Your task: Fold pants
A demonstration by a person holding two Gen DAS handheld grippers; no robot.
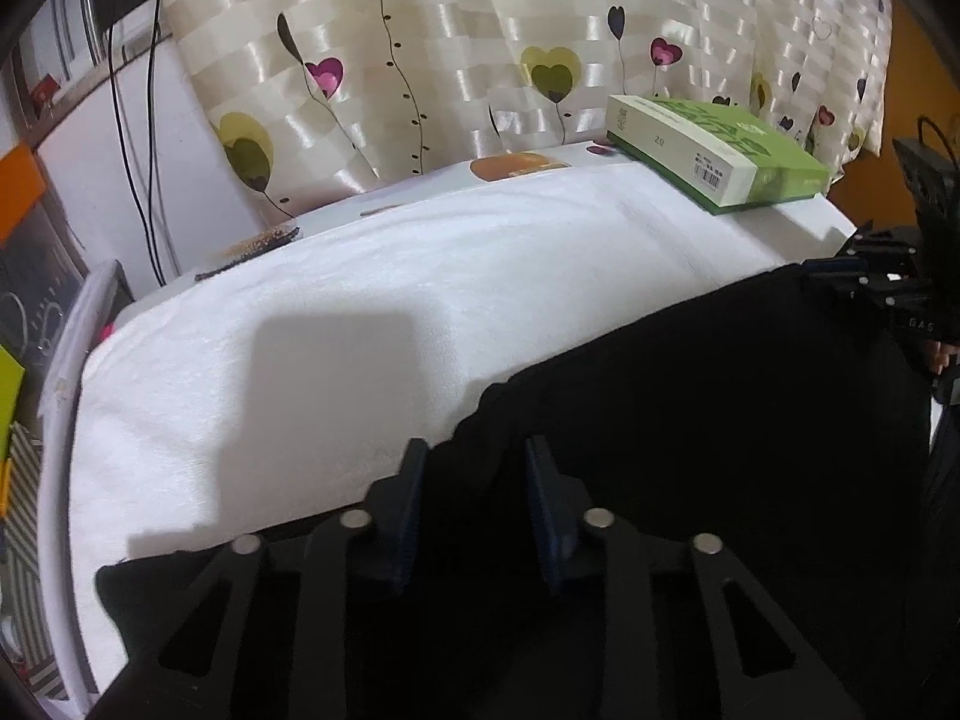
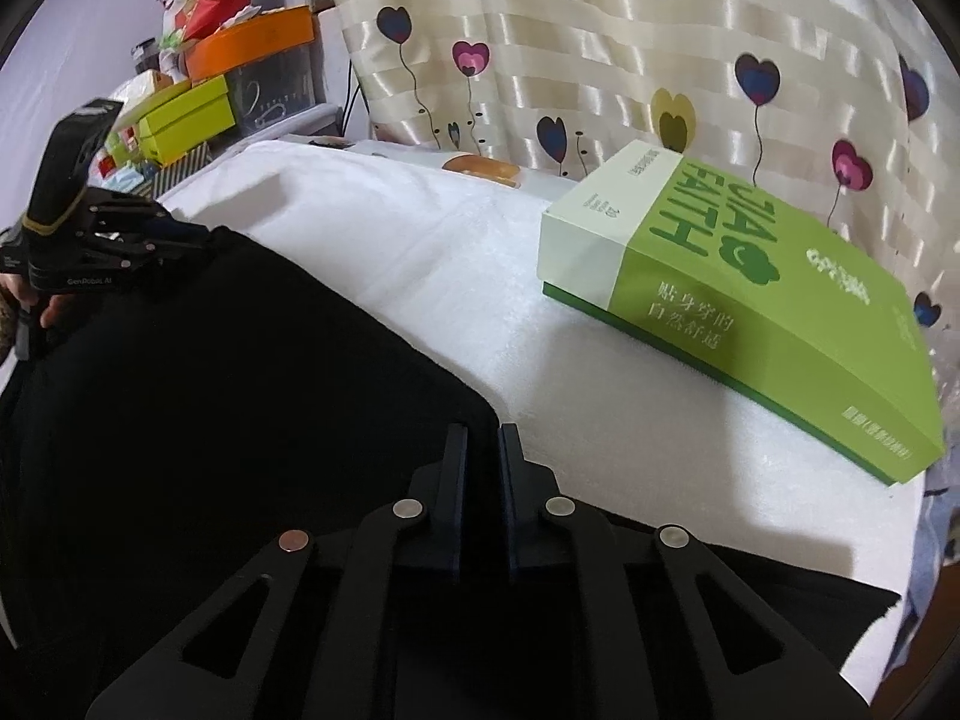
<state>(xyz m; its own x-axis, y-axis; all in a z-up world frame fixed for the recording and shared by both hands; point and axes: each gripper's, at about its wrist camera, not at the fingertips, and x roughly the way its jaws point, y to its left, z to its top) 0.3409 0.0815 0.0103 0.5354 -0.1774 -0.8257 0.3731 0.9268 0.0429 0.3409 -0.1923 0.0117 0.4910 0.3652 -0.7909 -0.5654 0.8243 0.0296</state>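
Black pants [image 1: 720,396] [image 2: 210,396] lie on a white towel [image 1: 360,300] [image 2: 420,252] spread over the table. My left gripper [image 1: 477,471] stands at the near left edge of the pants; the cloth lies between its fingers, which stay a clear gap apart. My right gripper [image 2: 483,450] is at the pants' right corner, its two fingers nearly together and pinching the black cloth. Each gripper also shows in the other's view, the left gripper [image 2: 201,237] and the right gripper [image 1: 840,273], both at the cloth's far edge, each with a hand behind it.
A green and white box [image 1: 720,156] [image 2: 750,312] lies on the towel at the back right, near the heart-print curtain [image 1: 480,48]. Stacked boxes [image 2: 186,114] and black cables [image 1: 150,150] crowd the left side. The towel's left half is bare.
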